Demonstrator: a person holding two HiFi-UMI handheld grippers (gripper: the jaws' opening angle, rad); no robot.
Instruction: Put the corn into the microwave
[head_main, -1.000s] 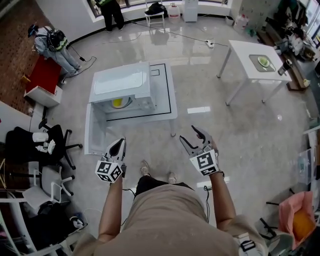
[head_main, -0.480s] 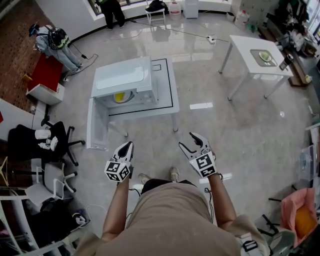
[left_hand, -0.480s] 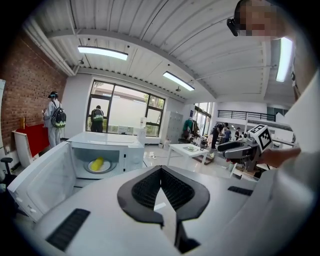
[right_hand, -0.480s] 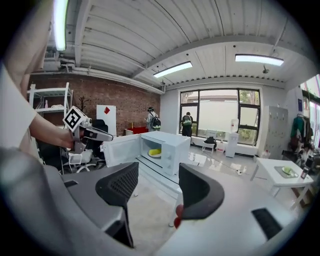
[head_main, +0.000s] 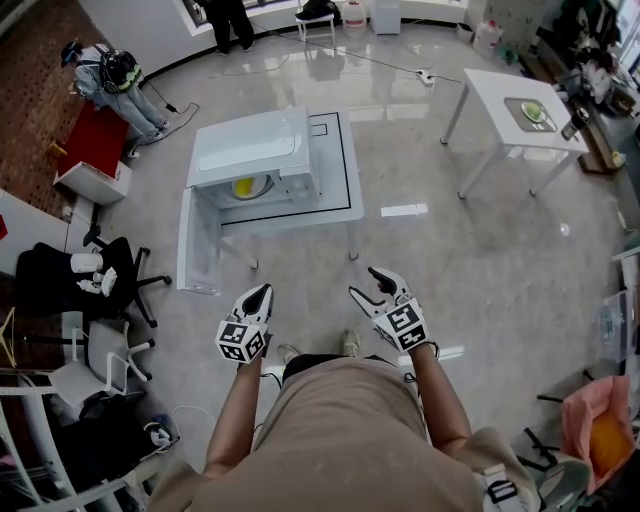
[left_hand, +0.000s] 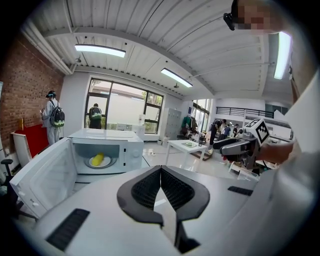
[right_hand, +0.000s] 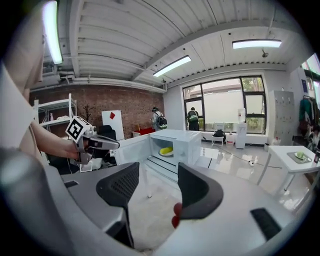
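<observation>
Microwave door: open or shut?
Open. The microwave door stands swung wide to one side, and the corn lies in plain sight inside.

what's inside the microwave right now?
The microwave has its door swung open. Inside, a yellow corn cob lies on the round plate. The cavity's ceiling and far corners are out of sight from these angles.

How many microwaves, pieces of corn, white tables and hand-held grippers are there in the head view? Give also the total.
Microwave: 1
Corn: 1
White tables: 2 (microwave's table, side table)
Hand-held grippers: 2 (left hand-held gripper, right hand-held gripper)
Total: 6
</observation>
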